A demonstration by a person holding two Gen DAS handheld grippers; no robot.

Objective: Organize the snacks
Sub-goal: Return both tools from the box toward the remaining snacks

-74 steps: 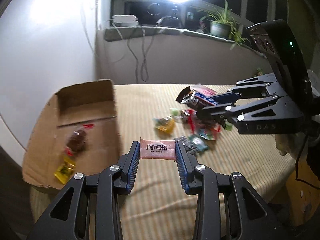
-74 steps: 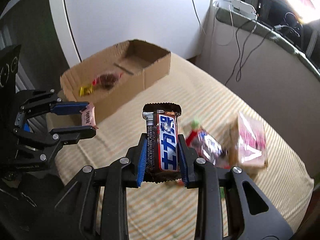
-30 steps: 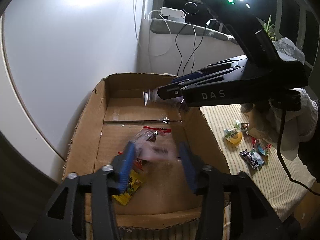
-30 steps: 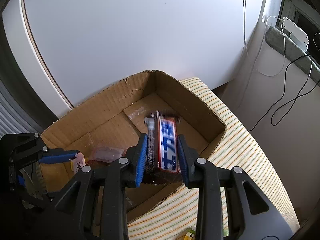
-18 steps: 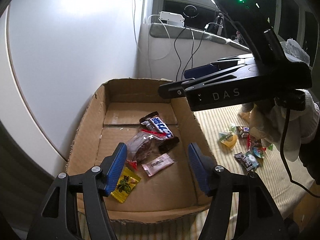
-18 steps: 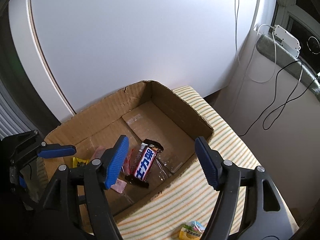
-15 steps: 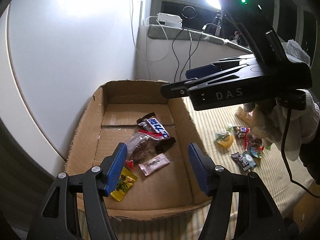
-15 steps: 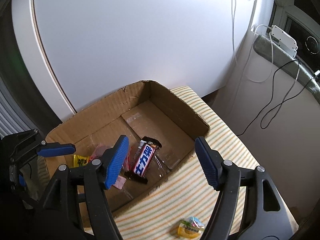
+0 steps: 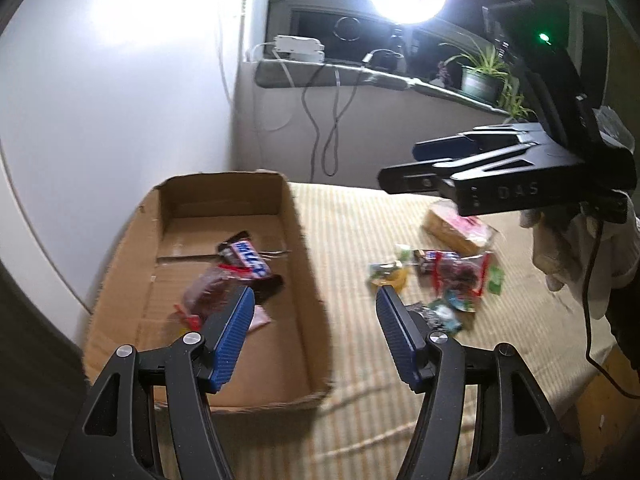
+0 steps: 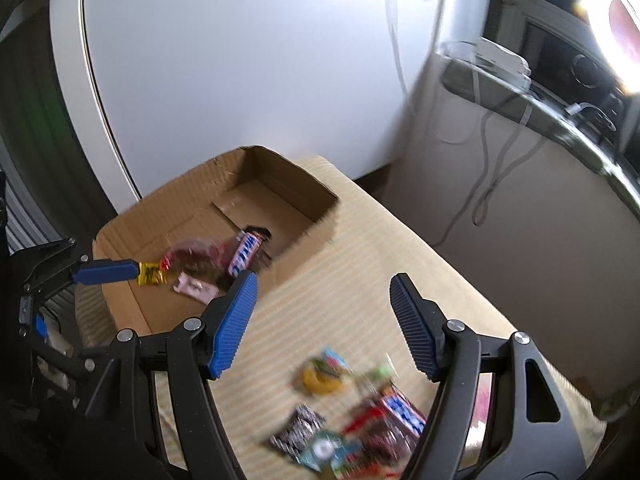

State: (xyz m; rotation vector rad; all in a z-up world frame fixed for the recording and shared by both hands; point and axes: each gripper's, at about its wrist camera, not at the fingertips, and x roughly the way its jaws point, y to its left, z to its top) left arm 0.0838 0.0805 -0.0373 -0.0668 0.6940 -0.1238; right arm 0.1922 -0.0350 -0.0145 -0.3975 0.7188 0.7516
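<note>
Change: both hand-held grippers held a snack 2.5 s ago; both snacks now lie in the box, and the views have swung from over the box toward the loose pile.
Cardboard box: at the left of the striped table, holding the blue-labelled chocolate bar, a red-edged clear packet, a pink bar and a yellow candy.
Left hand-held gripper: jaws wide apart, empty, over the box's right wall.
Loose snacks: scattered on the table right of the box, touching or overlapping; a larger pink-and-tan pack lies just behind.
Right hand-held gripper: jaws spread, empty, above the table between box and pile.
Handling: probably light, crinkly, slippery wrappers with soft or brittle contents; best pinched across the short width at mid-length, gently.
</note>
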